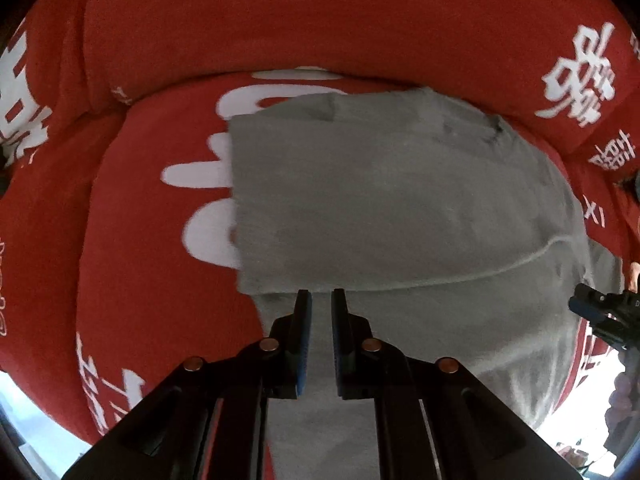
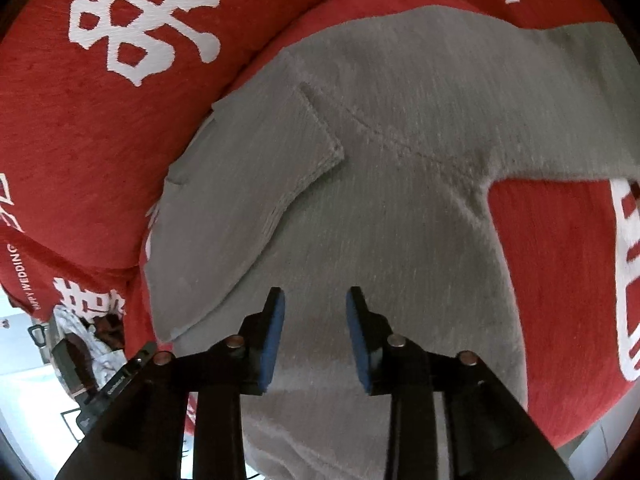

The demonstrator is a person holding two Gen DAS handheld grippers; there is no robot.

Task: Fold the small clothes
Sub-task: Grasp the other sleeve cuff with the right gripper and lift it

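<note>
The left claw (image 1: 321,300) points straight down over a grey garment (image 1: 400,200) spread on a red cushion with white lettering (image 1: 140,280); its blue pads stand pressed nearly together with nothing pinched. Further right, the right claw (image 2: 315,300) hovers with pads spread apart and empty above the same garment, whose folded sleeve (image 2: 248,184) lies across its body.

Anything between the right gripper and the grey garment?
Nothing visible. The right gripper hangs open directly over the grey garment, which lies partly folded on the red sofa cover. Only bare fabric shows between its pads.
</note>
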